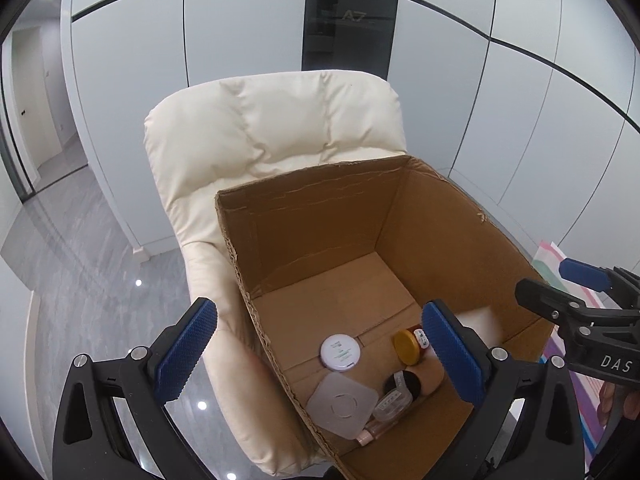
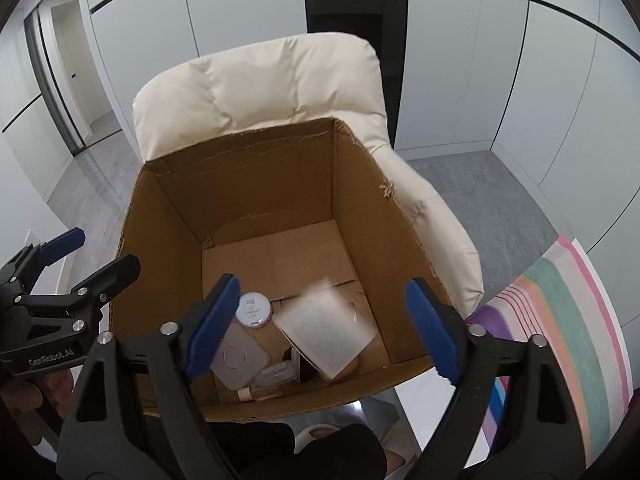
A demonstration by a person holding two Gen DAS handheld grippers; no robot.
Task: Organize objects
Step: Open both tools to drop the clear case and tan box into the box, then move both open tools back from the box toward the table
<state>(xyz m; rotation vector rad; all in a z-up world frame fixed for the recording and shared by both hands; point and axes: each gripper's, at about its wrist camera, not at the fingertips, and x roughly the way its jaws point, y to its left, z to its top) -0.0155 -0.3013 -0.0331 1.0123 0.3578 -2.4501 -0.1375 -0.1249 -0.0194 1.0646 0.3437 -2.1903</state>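
Right wrist view: I see both tongs, right tongs (image 2: 324, 326) and left tongs (image 1: 320, 356), spread and empty over the cardboard box (image 2: 168, 240), frame centre, on a cream armchair (image 2: 260, 88); grey floor (image 2: 500, 196), white wall panels (image 2: 240, 12).

Cream armchair (image 1: 276, 132), striped mat (image 2: 560, 300).

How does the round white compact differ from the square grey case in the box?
The compact is round and white with green print; the case is square, grey and larger. The compact lies farther back, the case nearer the front wall. Both lie flat on the box floor.
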